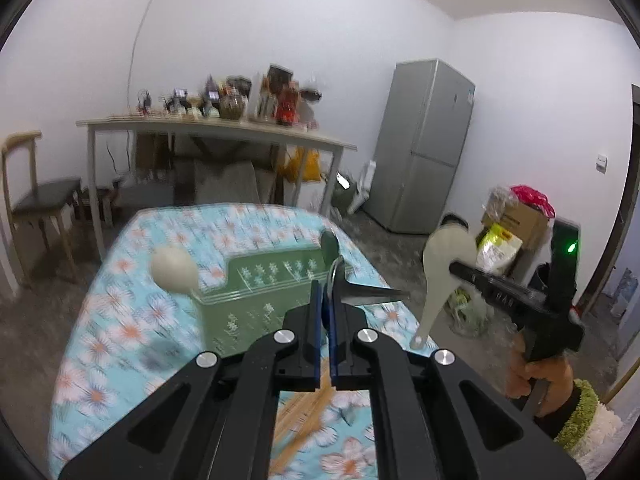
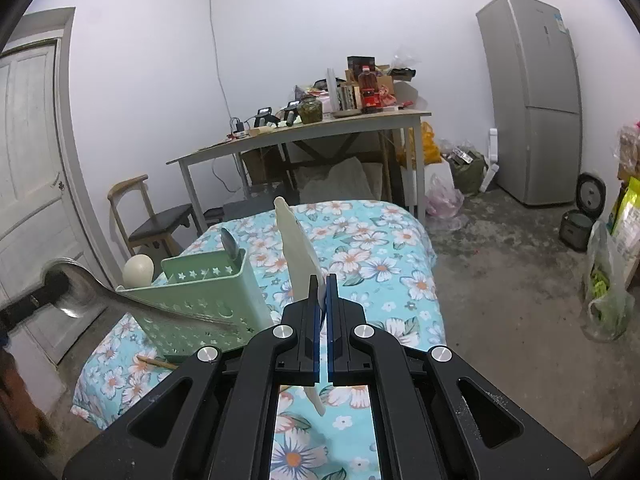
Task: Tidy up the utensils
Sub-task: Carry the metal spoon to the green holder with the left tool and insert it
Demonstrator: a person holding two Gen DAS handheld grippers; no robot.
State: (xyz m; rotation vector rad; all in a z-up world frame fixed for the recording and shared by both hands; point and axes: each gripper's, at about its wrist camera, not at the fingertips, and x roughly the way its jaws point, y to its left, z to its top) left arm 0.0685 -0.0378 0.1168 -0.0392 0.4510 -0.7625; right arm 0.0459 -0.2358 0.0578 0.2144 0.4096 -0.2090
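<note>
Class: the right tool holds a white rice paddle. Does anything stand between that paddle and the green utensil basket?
Nothing visible does. The right tool grips the white rice paddle in open air beside the green basket, whose top is open.

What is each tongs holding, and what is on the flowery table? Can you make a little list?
left tongs: shut on a shiny metal utensil; which kind is unclear
right tongs: shut on a cream plastic rice paddle, held upright
green plastic utensil basket: stands on the table
in basket: a dark spoon end and a cream round spoon end stick up
table cover: blue flowered tablecloth
also on table: a thin wooden stick beside the basket
</note>
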